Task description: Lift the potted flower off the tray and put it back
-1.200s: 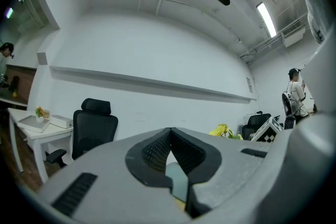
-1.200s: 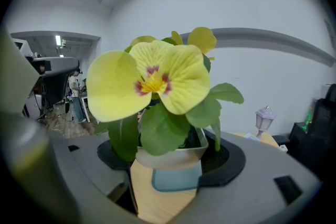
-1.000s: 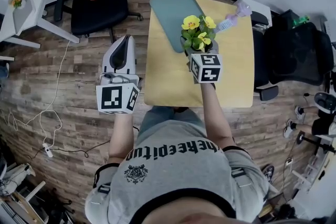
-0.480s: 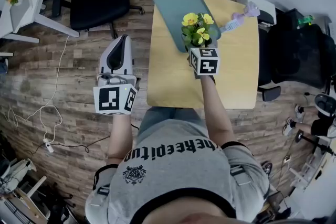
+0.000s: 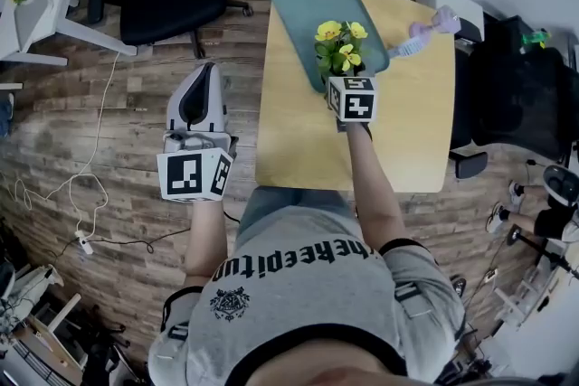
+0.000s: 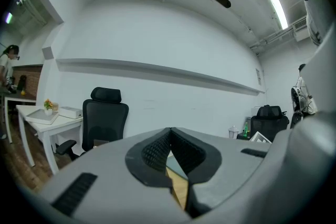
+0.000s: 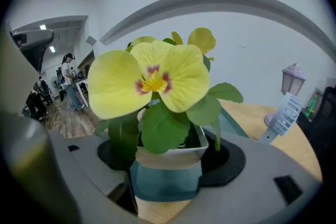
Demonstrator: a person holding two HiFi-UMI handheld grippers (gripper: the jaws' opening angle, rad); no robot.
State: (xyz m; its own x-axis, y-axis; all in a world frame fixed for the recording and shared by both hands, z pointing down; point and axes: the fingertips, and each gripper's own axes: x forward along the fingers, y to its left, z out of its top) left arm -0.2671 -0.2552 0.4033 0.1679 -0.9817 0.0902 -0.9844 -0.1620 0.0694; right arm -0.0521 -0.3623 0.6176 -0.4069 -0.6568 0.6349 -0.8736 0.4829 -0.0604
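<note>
The right gripper (image 7: 168, 182), jaws clamped on the potted flower (image 7: 160, 113), has edged toward 12 o'clock to the 5 o'clock rim of the tray (image 5: 306, 0), where I'd keep it upright and lower gently, while the left gripper (image 6: 169, 150) idles with jaws together.

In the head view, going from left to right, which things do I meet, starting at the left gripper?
left gripper → potted flower → purple and white lamp → black chair at the right edge
</note>
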